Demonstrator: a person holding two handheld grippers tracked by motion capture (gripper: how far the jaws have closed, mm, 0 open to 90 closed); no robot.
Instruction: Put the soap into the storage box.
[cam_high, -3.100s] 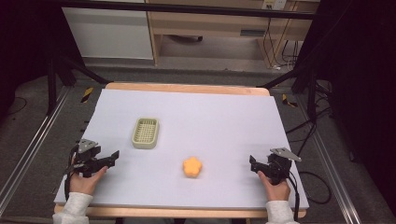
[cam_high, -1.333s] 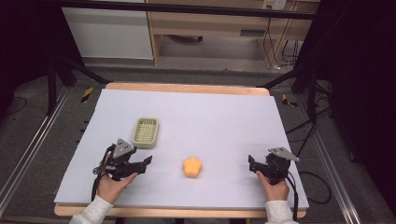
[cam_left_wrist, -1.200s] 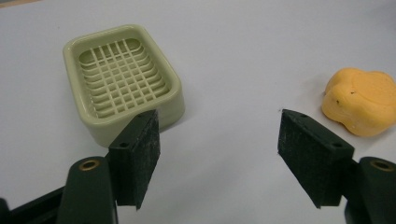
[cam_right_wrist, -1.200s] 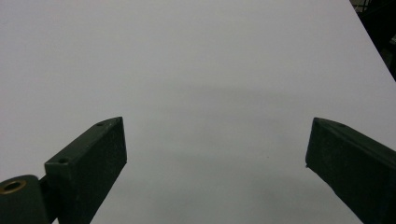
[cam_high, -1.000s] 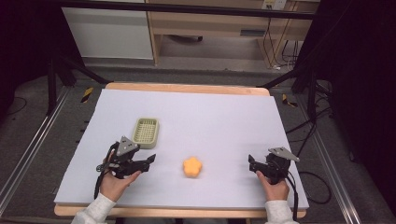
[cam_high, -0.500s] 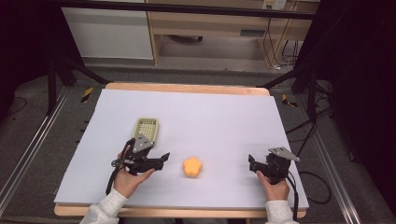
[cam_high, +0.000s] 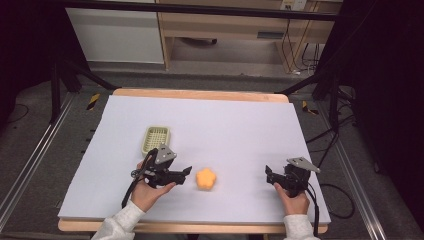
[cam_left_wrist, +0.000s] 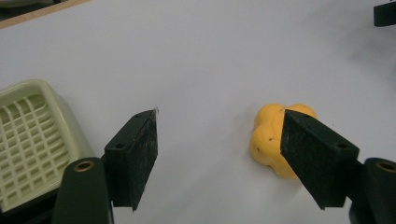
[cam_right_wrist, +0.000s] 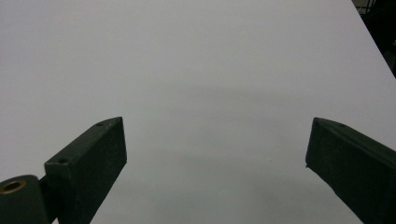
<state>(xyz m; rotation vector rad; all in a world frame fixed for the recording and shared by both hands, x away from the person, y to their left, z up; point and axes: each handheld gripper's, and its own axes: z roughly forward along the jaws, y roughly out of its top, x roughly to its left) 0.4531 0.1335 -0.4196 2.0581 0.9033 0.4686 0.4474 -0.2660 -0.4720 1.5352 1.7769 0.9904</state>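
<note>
An orange lobed toy (cam_high: 206, 178) lies on the white table sheet near the front middle; in the left gripper view the orange toy (cam_left_wrist: 269, 139) sits partly behind the right-hand jaw. My left gripper (cam_high: 186, 171) is open, its tips just left of the toy, not touching it. From the left gripper view, the left gripper (cam_left_wrist: 219, 147) has bare sheet between its jaws. A pale green slotted tray (cam_high: 155, 139) stands behind the left hand, also at the left edge as the tray (cam_left_wrist: 28, 144). My right gripper (cam_high: 268, 175) rests open at the front right; the right gripper (cam_right_wrist: 215, 149) looks over bare sheet.
The white sheet (cam_high: 225, 125) covers a wooden table (cam_high: 200, 94) with a frame and cables around it. A dark corner of the other gripper (cam_left_wrist: 385, 14) shows far off in the left gripper view.
My left gripper has travelled right across the front of the table, from the left edge to just beside the orange toy. The right gripper has stayed where it was.
</note>
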